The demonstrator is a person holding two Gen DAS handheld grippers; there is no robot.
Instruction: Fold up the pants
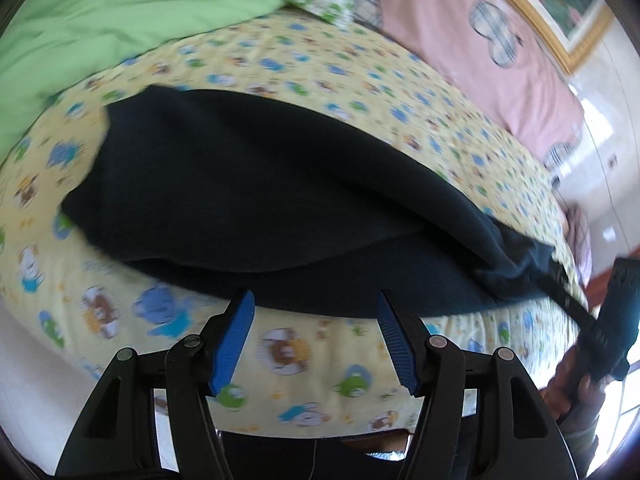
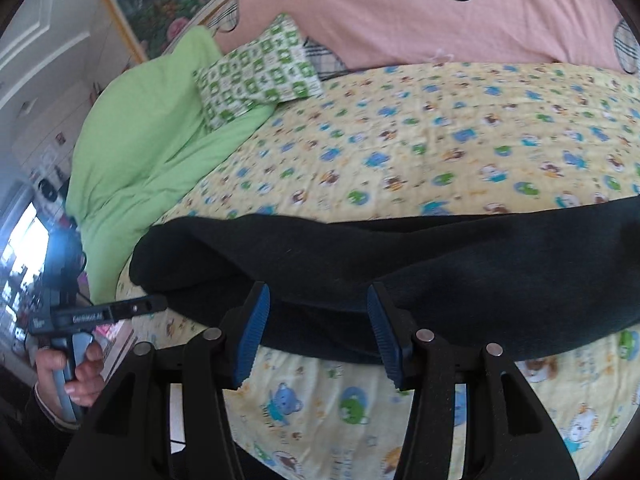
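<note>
Dark navy pants (image 1: pixel 256 200) lie lengthwise across a yellow cartoon-print bedsheet (image 1: pixel 280 360), with one layer folded over another. My left gripper (image 1: pixel 316 296) hovers open at the pants' near edge, nothing between its blue pads (image 1: pixel 234 340). In the right wrist view the pants (image 2: pixel 400 264) stretch left to right. My right gripper (image 2: pixel 318 290) stands open just over their near edge, the cloth lying flat beneath it. Each gripper also shows in the other's view: the right gripper (image 1: pixel 560 284) by one end of the pants, the left gripper (image 2: pixel 156 304) by the other, each held by a hand (image 2: pixel 76 376).
A green blanket (image 2: pixel 152 140) and a green-and-white patterned pillow (image 2: pixel 256 76) lie at one end of the bed. A pink duvet with plaid hearts (image 2: pixel 440 20) runs along the far side. A framed picture (image 2: pixel 160 0) hangs behind. The bed's near edge (image 1: pixel 300 434) is close below the grippers.
</note>
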